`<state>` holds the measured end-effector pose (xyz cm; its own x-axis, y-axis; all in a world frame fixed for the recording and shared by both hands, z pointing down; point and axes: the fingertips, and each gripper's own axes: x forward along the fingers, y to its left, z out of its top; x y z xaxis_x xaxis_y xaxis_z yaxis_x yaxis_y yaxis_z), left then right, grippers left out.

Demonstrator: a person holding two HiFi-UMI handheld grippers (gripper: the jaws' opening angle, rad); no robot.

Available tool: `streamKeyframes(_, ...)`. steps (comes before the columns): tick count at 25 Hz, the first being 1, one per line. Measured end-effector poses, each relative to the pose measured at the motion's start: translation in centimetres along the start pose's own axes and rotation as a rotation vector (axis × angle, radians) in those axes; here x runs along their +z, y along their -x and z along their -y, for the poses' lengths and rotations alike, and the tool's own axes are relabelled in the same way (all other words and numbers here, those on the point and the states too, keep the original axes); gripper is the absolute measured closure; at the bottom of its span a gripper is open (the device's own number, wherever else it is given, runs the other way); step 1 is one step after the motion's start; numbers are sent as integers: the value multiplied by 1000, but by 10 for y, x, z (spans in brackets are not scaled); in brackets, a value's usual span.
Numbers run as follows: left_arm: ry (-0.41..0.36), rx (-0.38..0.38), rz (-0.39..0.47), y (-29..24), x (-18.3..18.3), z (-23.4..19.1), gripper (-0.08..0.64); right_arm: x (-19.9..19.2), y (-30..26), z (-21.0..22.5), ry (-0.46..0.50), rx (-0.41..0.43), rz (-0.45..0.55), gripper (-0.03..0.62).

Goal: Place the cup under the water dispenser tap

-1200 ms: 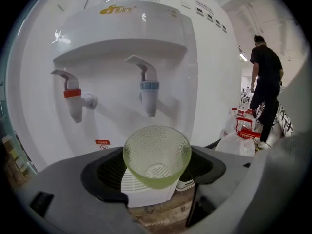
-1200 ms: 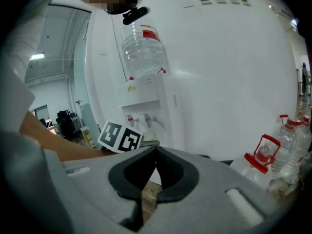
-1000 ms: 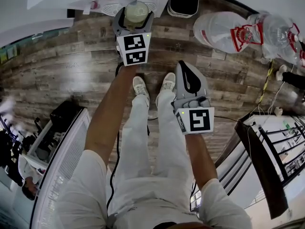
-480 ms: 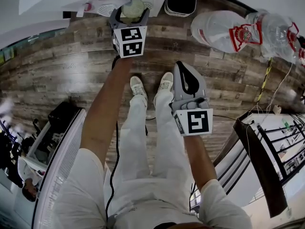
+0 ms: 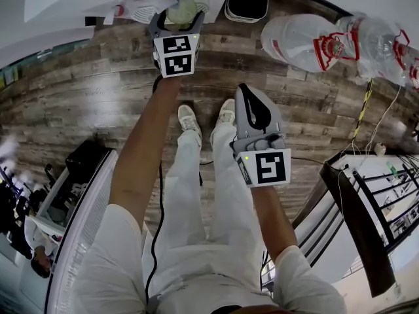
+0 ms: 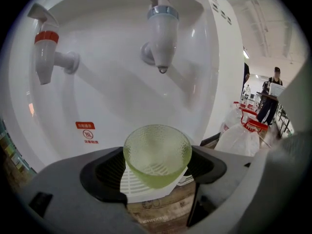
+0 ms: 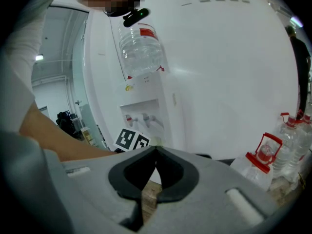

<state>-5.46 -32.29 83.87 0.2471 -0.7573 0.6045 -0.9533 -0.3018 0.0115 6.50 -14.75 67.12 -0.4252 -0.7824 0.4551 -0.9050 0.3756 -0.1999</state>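
The white water dispenser [image 6: 117, 91] fills the left gripper view, its recess facing the camera; in the right gripper view it stands further off [image 7: 204, 72] with a bottle on top. Large clear water bottles [image 5: 308, 41] with red handles lie on the wooden floor [image 5: 78, 110] to the right. The left gripper [image 5: 178, 17] reaches forward into the recess, its jaws clasped on either side of the cup [image 6: 157, 152]. The right gripper [image 5: 252, 93] is held back near the person's shoes, empty, with its jaws pressed together. The white slotted drip tray [image 6: 134, 184] sits low in the recess. The cup, pale green and dimpled, is upright over the tray and below the pale tap [image 6: 162, 33]; it may rest on the grille, but contact cannot be made out. The red-topped tap [image 6: 45, 52] is off to the cup's left, well apart.
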Motion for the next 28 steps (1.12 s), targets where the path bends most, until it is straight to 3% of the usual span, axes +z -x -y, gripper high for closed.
streamKeyframes(4,34,-5,-9,3,0,1,137,0,1,-3,-12,16,-5,594)
streamKeyframes(12,90,-11,-9,21,9,4,135,8,13,-5,-9,11,10,594)
streamKeyframes(17,65,-3,3,40,20,8,135,21,23,-10,0,13,27,594)
streamKeyframes(28,92,-45,23,105,59,28,137,57,52,-27,16,13,61,594)
